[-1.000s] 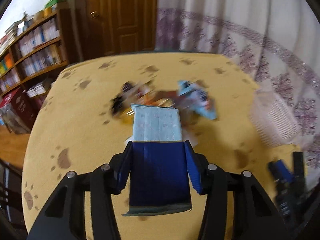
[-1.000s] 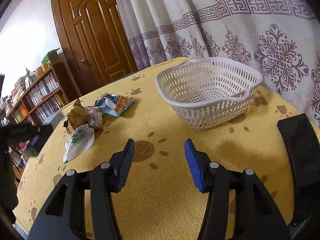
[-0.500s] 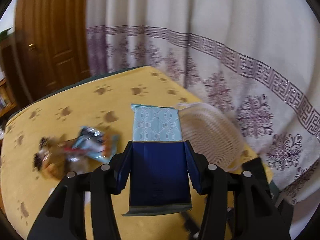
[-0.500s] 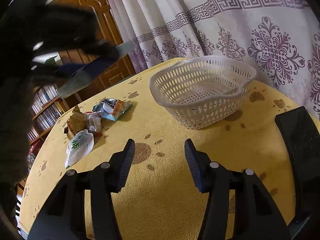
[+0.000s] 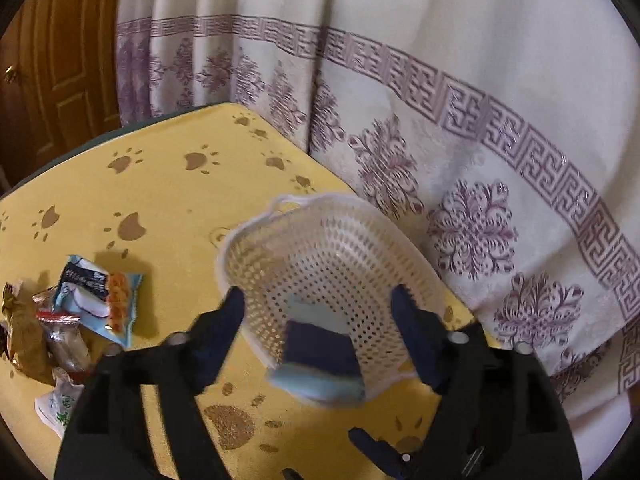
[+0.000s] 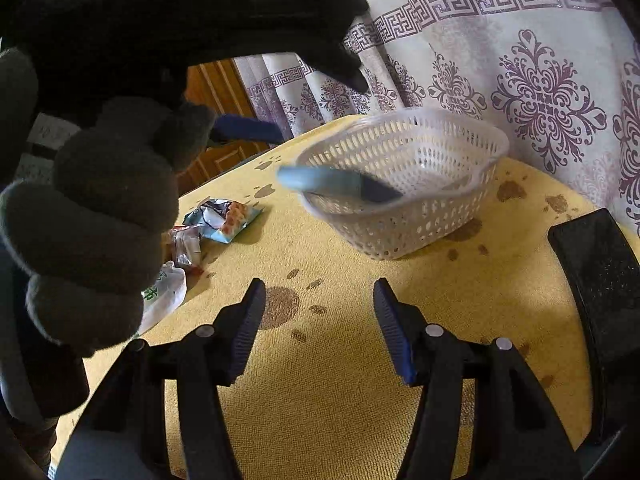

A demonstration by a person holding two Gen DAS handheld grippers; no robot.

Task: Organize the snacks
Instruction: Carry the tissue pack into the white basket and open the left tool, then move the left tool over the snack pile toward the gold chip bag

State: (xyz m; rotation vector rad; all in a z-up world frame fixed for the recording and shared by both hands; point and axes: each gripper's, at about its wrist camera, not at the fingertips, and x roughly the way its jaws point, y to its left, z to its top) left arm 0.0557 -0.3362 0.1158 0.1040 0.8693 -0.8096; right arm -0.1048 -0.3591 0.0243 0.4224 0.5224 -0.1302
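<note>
One basket [image 5: 332,256], one blue packet [image 5: 320,356] inside.

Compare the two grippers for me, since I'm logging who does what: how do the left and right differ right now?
The left gripper hangs over the white basket, its jaws just opened wide, the dark blue packet loose at the rim; the right gripper points at bare yellow tablecloth short of the basket. The left's jaws stand wider than the right's, which have opened slightly. Both are open, black, blue-padded, holding nothing.
</note>
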